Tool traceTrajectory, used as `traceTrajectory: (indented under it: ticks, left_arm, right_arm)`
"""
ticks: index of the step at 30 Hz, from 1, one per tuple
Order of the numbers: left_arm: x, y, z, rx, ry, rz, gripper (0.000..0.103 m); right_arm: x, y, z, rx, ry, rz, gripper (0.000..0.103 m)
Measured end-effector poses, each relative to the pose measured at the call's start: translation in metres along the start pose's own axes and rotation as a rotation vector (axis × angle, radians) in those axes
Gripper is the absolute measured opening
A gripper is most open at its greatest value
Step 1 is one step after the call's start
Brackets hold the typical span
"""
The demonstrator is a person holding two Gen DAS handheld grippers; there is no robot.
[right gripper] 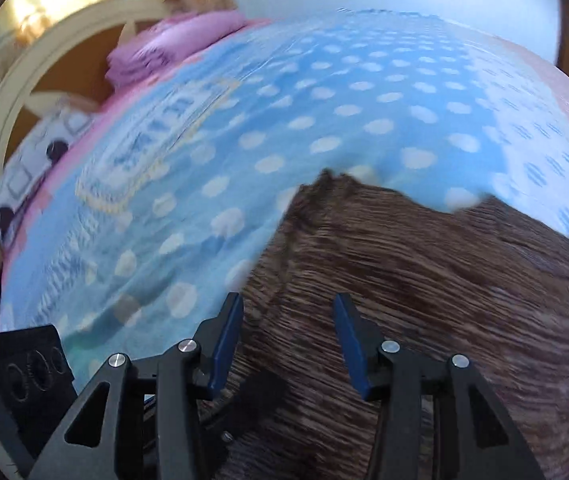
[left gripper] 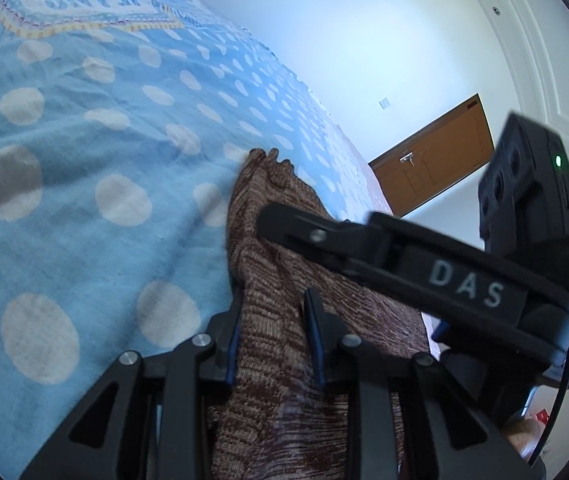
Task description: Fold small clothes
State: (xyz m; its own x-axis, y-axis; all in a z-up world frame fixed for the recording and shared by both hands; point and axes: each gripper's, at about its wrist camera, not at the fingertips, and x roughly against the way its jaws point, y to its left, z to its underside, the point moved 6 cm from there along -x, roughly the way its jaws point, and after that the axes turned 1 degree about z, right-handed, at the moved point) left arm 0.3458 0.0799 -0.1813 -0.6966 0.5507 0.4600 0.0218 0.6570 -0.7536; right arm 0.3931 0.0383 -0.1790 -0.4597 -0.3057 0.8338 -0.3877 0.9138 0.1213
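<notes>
Blur smears the whole right wrist view, so the weave of the brown knitted garment [right gripper: 424,280] reads only as streaks, and its lower part runs out of the picture beneath the right gripper [right gripper: 288,340]. In the left wrist view the same garment [left gripper: 280,280] is cut off at the bottom edge, and the right gripper [left gripper: 284,224] crosses in front of it and hides the cloth to that side; whether its tip touches the knit there cannot be told. The garment lies on a blue blanket with pale dots [left gripper: 84,160], spreading ahead of and to the right of the right gripper's fingers in its own view, with one corner pointing away from them. The left gripper [left gripper: 272,340] is closed on a fold of the garment: the cloth rises in a bunched ridge between its blue pads [left gripper: 233,344] and runs forward from the fingertips toward the blanket. The right gripper's jaws stand apart, nothing pressed between its blue pads [right gripper: 226,344], and the knit lies below and beyond them. Behind the blanket, far ahead of the right gripper and to its left, sits a pink folded heap [right gripper: 172,46], too blurred to name further.
</notes>
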Motion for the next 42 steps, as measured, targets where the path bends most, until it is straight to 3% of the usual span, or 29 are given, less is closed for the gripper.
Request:
traceTrajectory:
  ticks: [9, 17, 25, 27, 29, 32, 35, 42]
  left_arm:
    - [0.002, 0.001, 0.001, 0.004, -0.003, 0.011, 0.028]
    - [0.006, 0.003, 0.002, 0.024, -0.007, 0.023, 0.025]
    - [0.008, 0.005, 0.003, 0.035, -0.015, 0.034, 0.024]
    - [0.007, 0.004, 0.003, 0.027, -0.014, 0.025, 0.024]
    - [0.007, 0.003, 0.003, 0.019, -0.012, 0.017, 0.024]
    - [0.005, 0.002, 0.003, 0.015, -0.007, 0.011, 0.024]
    - [0.003, 0.0, 0.004, -0.007, 0.0, -0.012, 0.024]
    - [0.003, -0.003, 0.005, -0.032, 0.01, -0.043, 0.025]
  right_arm:
    - [-0.02, 0.009, -0.01, 0.075, 0.055, 0.038, 0.051]
    - [-0.039, 0.027, -0.009, 0.242, 0.083, 0.106, 0.07]
    - [-0.045, 0.027, -0.007, 0.3, 0.096, 0.134, 0.07]
    - [-0.045, 0.027, -0.008, 0.306, 0.109, 0.147, 0.066]
    - [-0.044, 0.022, -0.009, 0.3, 0.114, 0.178, 0.043]
    - [-0.037, 0.008, -0.011, 0.233, 0.123, 0.161, 0.018]
    - [-0.028, -0.008, -0.011, 0.094, 0.101, 0.078, 0.013]
    - [0.0, -0.035, -0.002, -0.156, -0.013, -0.087, 0.011]
